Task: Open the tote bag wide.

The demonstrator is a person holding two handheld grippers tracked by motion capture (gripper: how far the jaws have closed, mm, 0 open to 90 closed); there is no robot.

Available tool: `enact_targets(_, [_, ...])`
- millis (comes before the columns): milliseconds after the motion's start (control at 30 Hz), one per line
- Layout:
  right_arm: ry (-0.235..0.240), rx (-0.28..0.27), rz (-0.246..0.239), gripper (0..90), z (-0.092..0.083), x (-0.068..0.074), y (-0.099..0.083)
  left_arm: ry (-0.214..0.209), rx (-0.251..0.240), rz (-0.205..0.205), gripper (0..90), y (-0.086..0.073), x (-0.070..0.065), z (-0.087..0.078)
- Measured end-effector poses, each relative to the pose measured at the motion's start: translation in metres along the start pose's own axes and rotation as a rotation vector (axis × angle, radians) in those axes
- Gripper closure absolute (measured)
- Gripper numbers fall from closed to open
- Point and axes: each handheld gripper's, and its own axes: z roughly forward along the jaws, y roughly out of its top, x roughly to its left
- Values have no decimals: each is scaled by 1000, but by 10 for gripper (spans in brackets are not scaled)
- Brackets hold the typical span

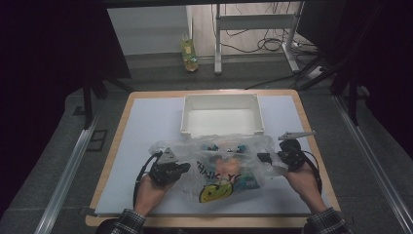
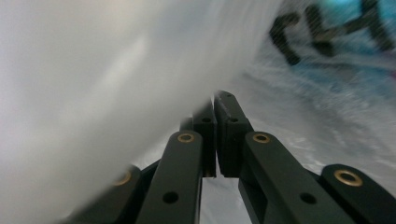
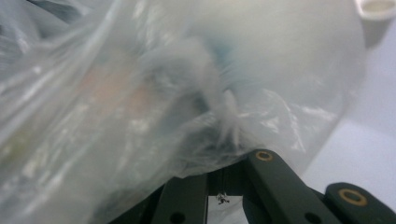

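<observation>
Here a clear crinkled plastic bag (image 1: 221, 163) printed with black lettering and a yellow smiley face lies on the pale mat of the wooden table (image 1: 146, 126), just in front of an empty white rectangular tray (image 1: 222, 113). The left gripper (image 1: 182, 167) has its jaws pressed together on the bag's film, while the right gripper (image 1: 263, 157) pinches a gathered fold at the opposite side.

Count on the table (image 1: 146, 122): one plastic bag (image 1: 221, 168), printed, with several items inside, number not determinable. One white tray (image 1: 221, 114). Two grippers: left (image 1: 168, 168), right (image 1: 287, 155). One bottle (image 1: 189, 52) on the floor beyond.
</observation>
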Motion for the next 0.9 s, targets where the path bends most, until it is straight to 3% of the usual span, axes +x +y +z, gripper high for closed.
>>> enact_targets(100, [-8,15,17,886,9,-8,-3,1,14,-11,871,-1,3,4])
enact_targets(200, [-25,54,41,887,28,-23,-8,-5,18,-56,871,-2,9,11])
enact_targets(467, [-67,136,32,889,50,-30,-16,-4,52,-63,872,0,13,25])
enact_targets(567, [-66,142,21,877,46,-28,-16,-6,47,-66,871,0,12,21])
enact_targets(667, [-41,110,25,852,32,-23,-15,-6,33,-62,868,0,12,12])
enact_targets(900, [9,42,-2,886,-14,-10,-21,0,23,-53,885,-11,8,-14])
